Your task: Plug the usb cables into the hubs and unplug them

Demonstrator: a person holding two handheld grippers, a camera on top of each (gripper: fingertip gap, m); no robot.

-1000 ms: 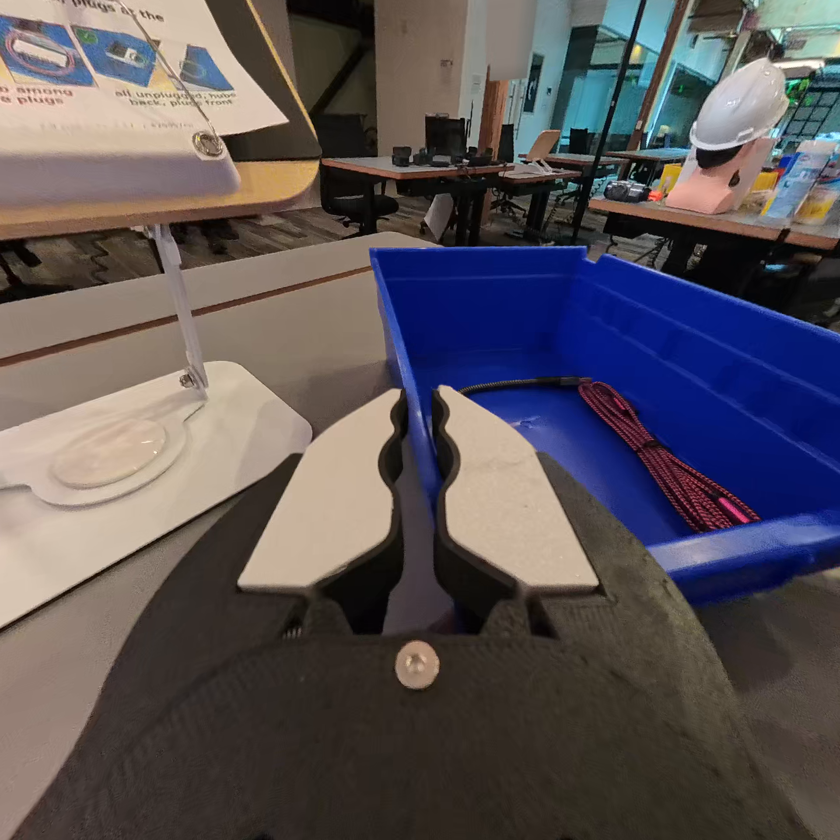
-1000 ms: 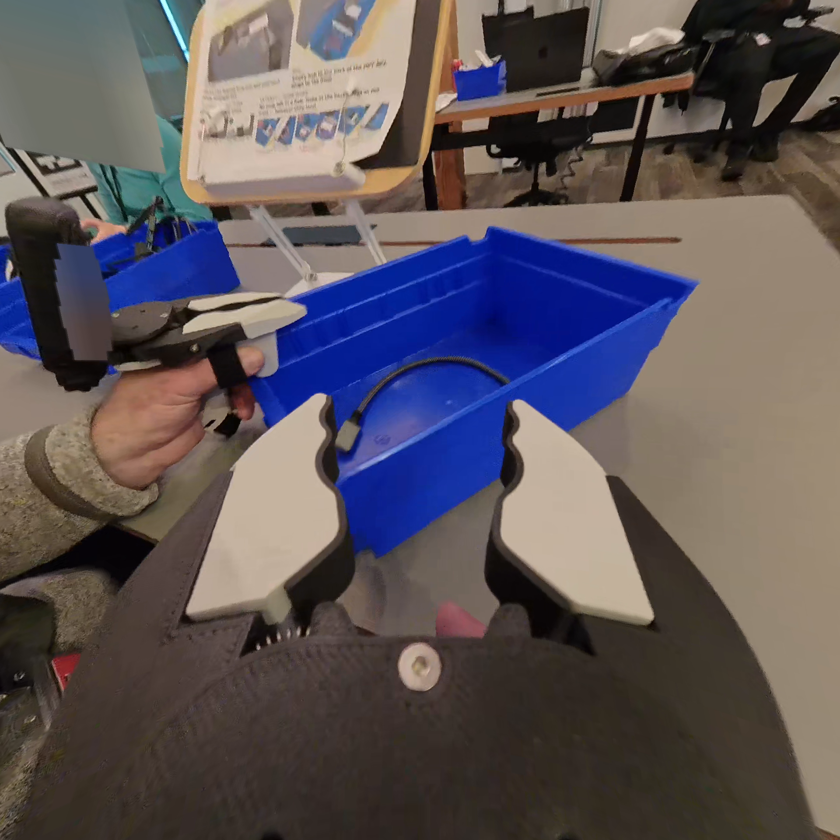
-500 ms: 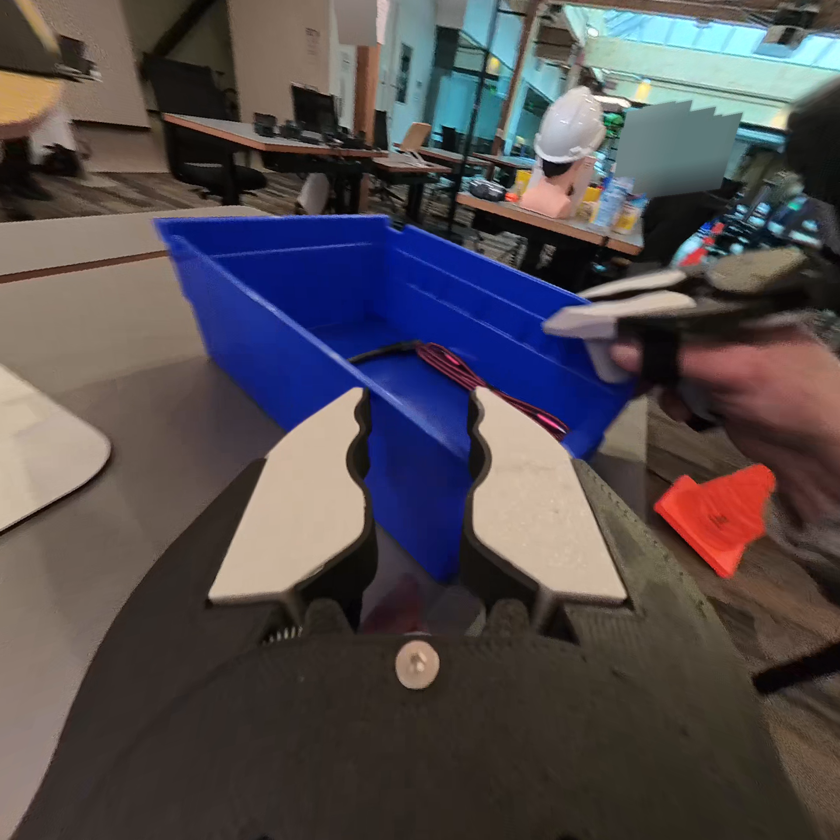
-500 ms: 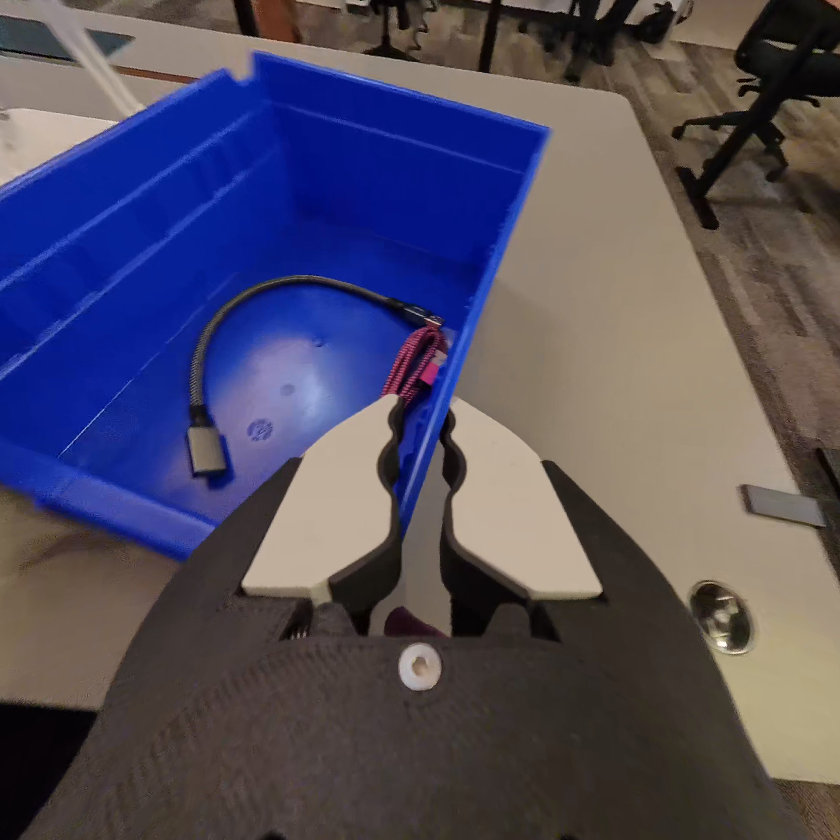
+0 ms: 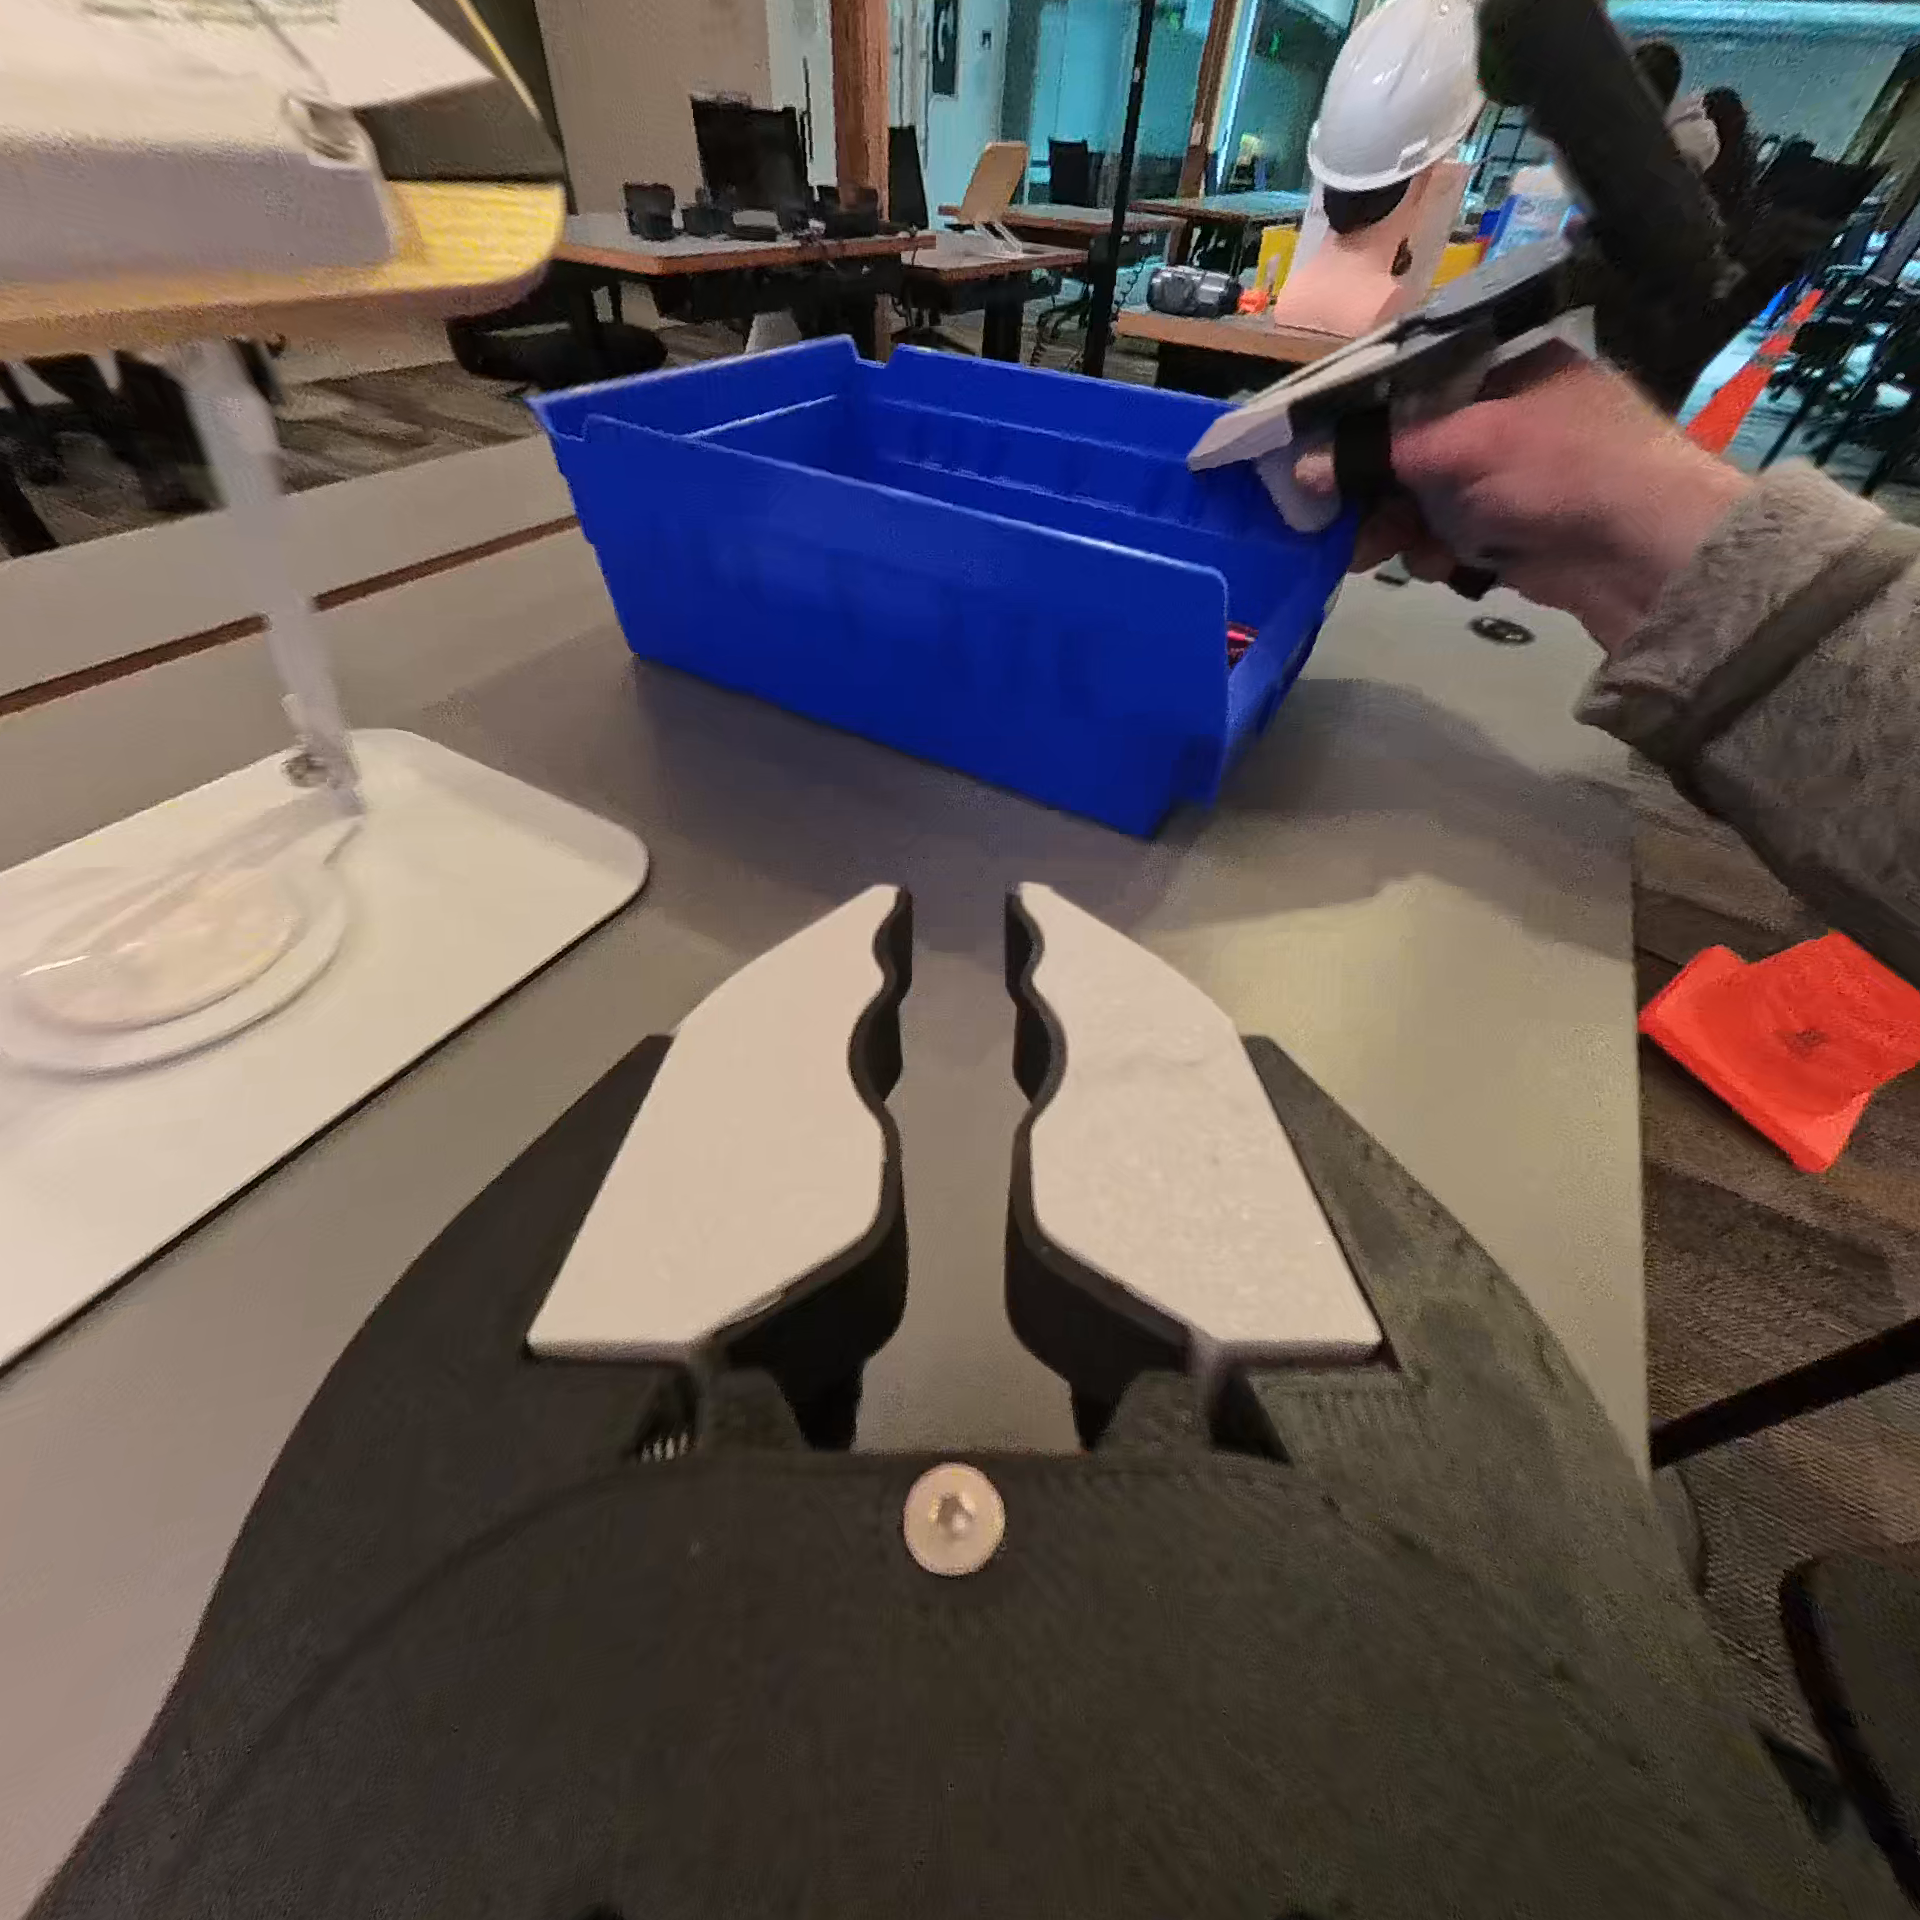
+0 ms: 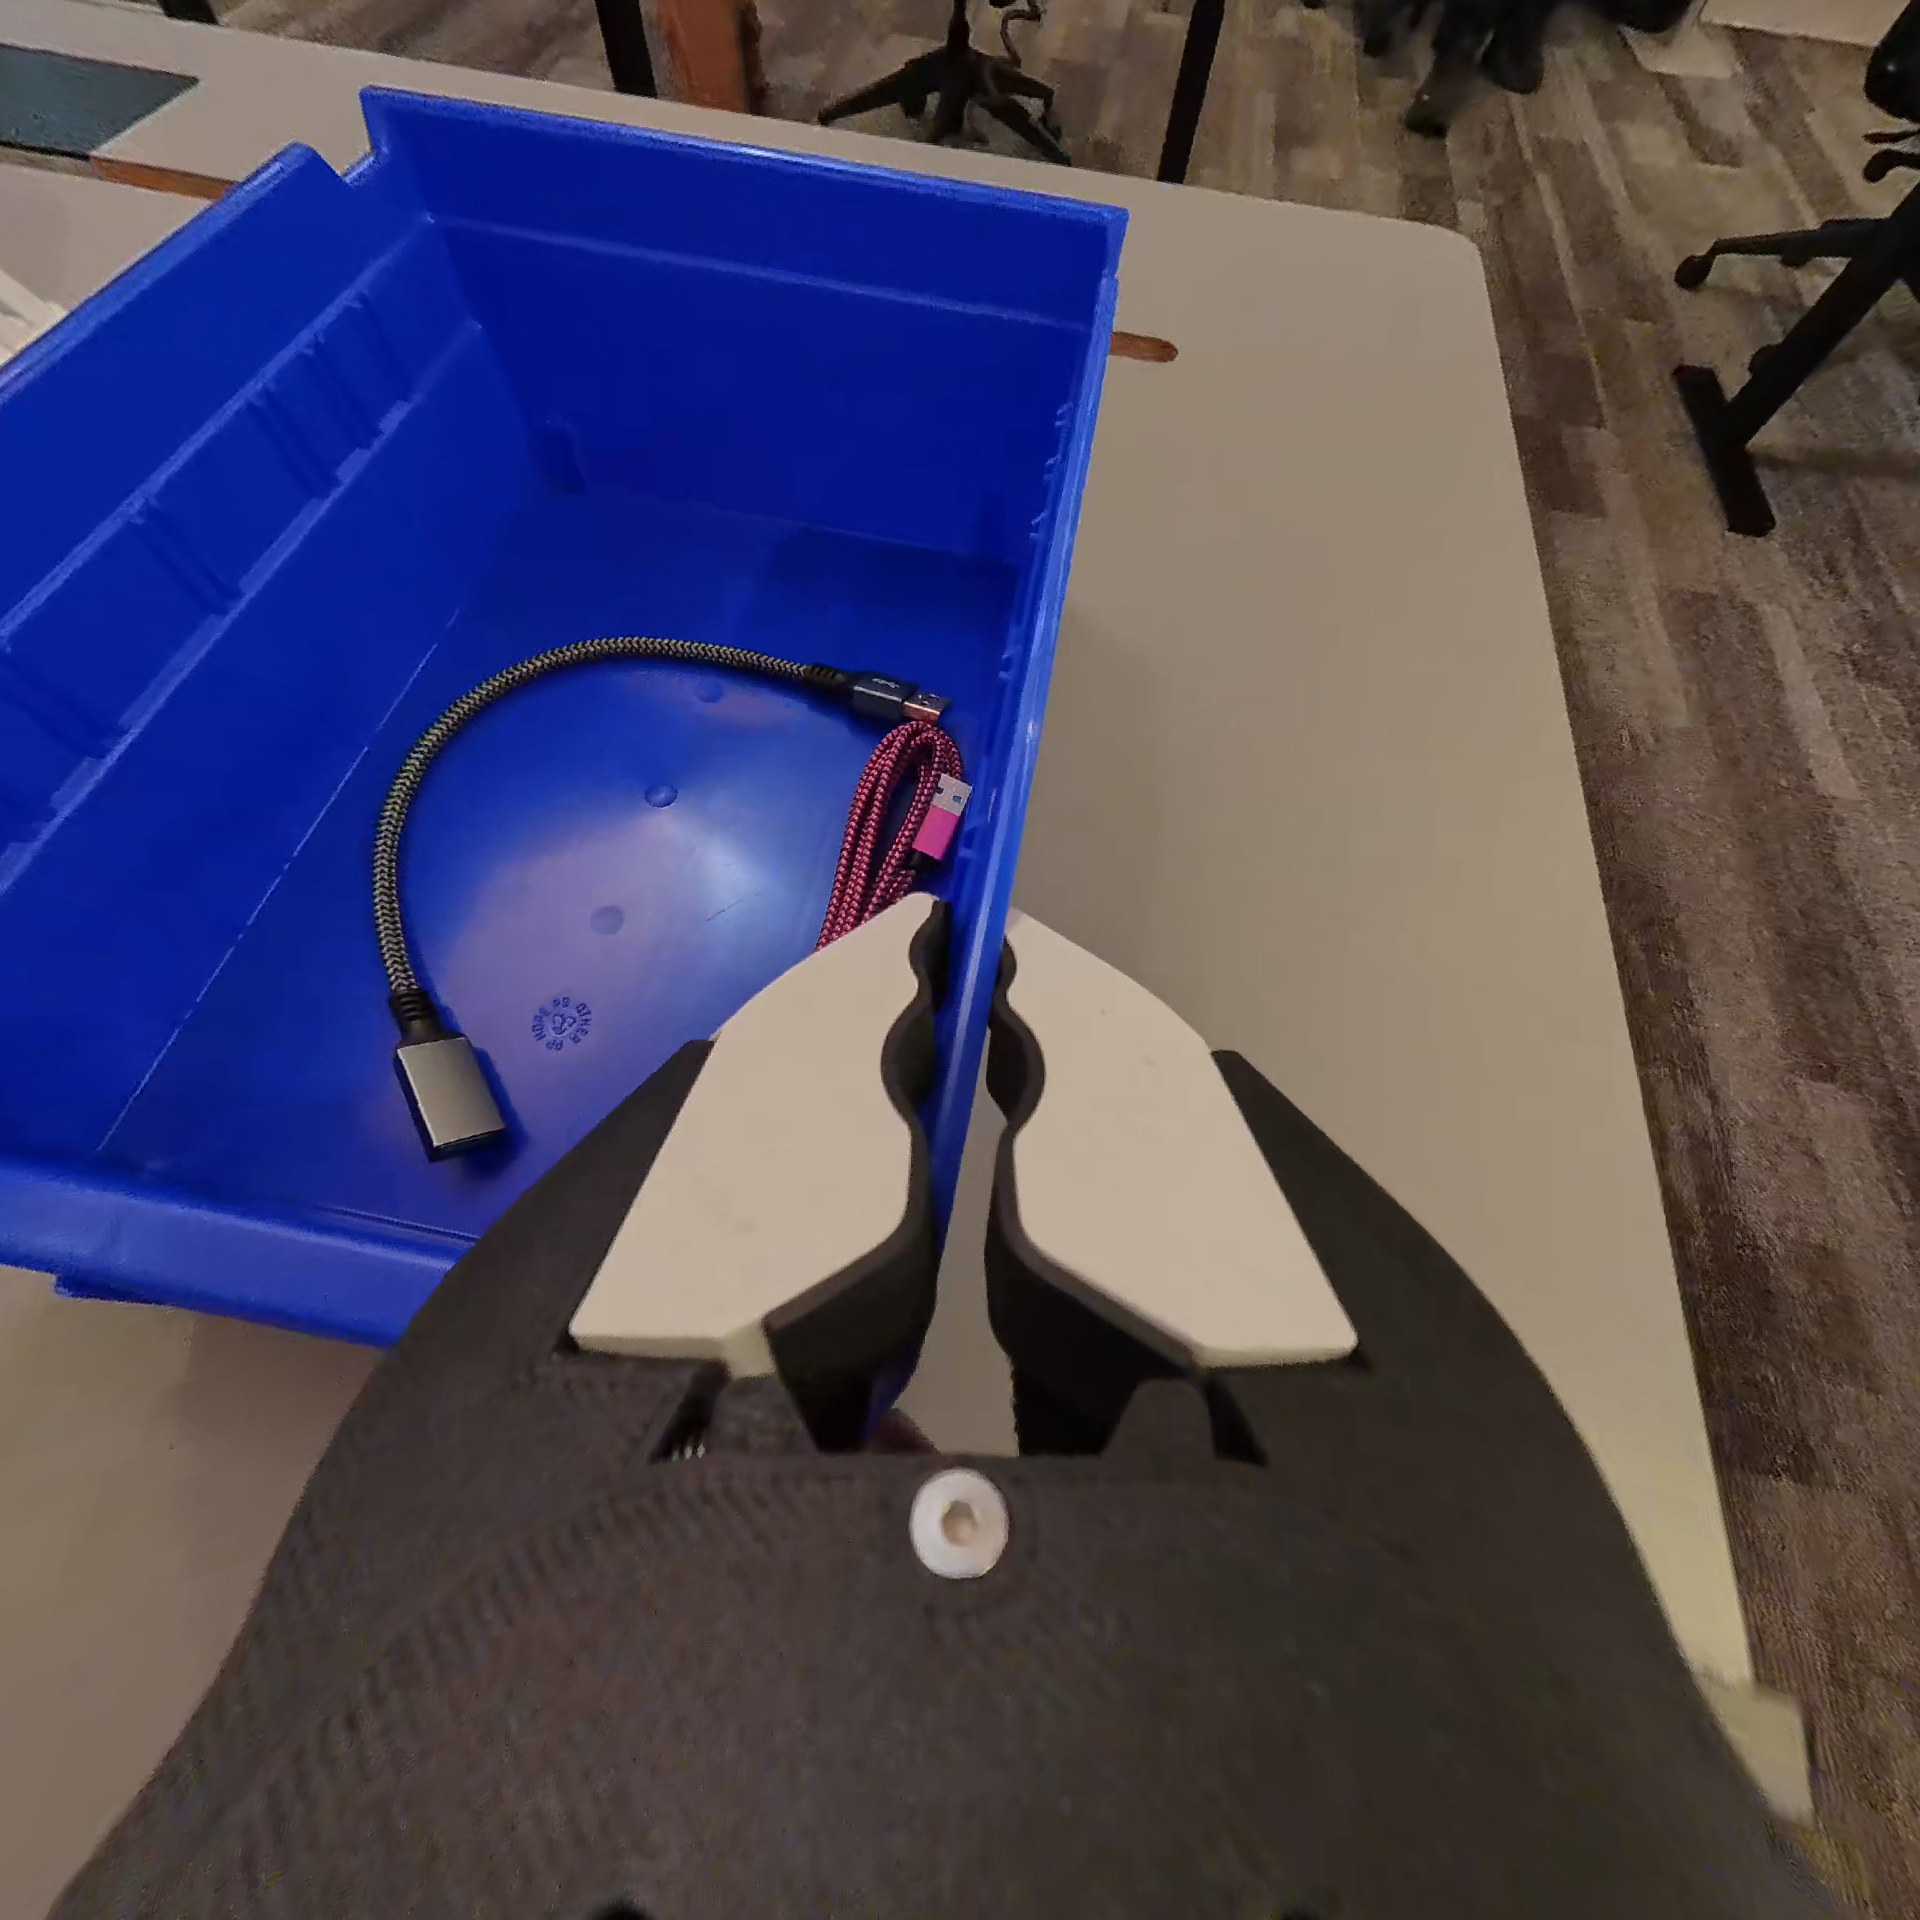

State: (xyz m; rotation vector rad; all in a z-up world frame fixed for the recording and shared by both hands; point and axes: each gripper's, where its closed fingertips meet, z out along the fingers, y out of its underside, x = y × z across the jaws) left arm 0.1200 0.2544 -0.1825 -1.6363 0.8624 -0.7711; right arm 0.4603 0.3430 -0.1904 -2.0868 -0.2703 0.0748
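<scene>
Fingers (image 6: 1122, 1091) of the right gripper (image 6: 971, 925) clamp the blue bin (image 6: 727, 343) wall; the left gripper (image 5: 956, 904) is slightly parted, empty. The pink cable (image 6: 883, 831) looks light, floppy: grip its plug.

Pink cable (image 6: 883, 831) runs under the tongs (image 6: 968, 925) (hidden).

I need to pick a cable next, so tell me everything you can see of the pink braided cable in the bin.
The pink braided cable looks woven in pink and dark thread and is folded into a tight bundle. It lies on the floor of the blue bin, against the wall that the right gripper clamps. A pink plug with a silver metal tip points up-right. The grey braided cable ends just above it.
</scene>
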